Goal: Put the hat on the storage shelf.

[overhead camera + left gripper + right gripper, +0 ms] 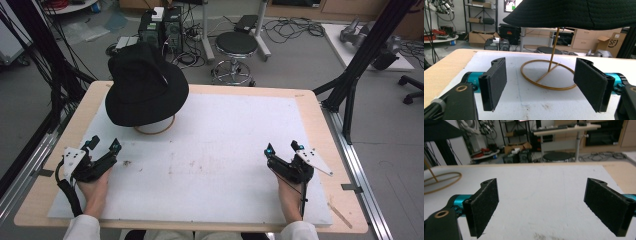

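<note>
A black brimmed hat (144, 86) sits on a thin gold wire stand (156, 128) at the table's back left. In the left gripper view the hat's brim (574, 12) hangs overhead, above the stand's ring base (549, 76) and its rod. My left gripper (103, 146) rests open near the front left of the white mat, short of the stand, with nothing between its pads (496, 83). My right gripper (283, 148) lies open at the front right, far from the hat, its jaws wide apart and empty (541, 207). The stand's ring (441, 181) is at that view's left edge.
A white mat (225, 145) covers most of the wooden table (312, 112). Beyond the far edge stand a round stool (236, 47), black equipment boxes (160, 27) and loose cables. Black frame posts (365, 50) rise at the right.
</note>
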The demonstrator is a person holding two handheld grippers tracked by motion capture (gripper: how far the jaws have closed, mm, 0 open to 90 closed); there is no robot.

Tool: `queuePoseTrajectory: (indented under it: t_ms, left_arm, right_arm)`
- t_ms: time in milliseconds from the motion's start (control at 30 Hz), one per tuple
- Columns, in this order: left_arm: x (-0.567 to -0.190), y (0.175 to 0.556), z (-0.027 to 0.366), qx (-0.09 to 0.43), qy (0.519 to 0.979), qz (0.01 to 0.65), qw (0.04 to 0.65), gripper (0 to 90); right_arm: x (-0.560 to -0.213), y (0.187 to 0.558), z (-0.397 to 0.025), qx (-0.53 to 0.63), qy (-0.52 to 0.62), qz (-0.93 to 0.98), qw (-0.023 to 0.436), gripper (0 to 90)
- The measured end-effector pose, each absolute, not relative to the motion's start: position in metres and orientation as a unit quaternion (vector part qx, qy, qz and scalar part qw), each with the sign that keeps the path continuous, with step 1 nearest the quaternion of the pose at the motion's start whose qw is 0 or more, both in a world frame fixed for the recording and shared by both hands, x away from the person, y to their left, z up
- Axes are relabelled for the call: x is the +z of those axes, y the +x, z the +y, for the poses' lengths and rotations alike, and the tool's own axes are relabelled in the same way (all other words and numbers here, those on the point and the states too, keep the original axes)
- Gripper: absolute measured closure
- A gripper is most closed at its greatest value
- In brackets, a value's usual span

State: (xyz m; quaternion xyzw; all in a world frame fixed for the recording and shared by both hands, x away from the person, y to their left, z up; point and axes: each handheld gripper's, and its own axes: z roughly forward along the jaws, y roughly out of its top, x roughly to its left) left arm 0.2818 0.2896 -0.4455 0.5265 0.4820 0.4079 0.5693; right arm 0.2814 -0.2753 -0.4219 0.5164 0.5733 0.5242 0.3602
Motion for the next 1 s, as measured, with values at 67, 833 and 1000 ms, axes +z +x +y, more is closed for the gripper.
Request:
queuePoseTrajectory:
  t_ms: [67,833,1000]
  left_arm:
    - [-0.445,0.282,0.289,0.408,0.526,0.482,0.570,26.7]
    - [-0.447,0.284,0.288,0.401,0.526,0.486,0.571,26.7]
    - [-0.447,0.284,0.287,0.400,0.526,0.486,0.572,26.8]
  right_arm:
    - [-0.424,0.280,-0.277,0.528,0.515,0.570,0.362,11.7]
    - [-0.432,0.272,-0.276,0.523,0.505,0.578,0.371,11.6]
    - [-0.433,0.273,-0.276,0.523,0.505,0.581,0.367,11.6]
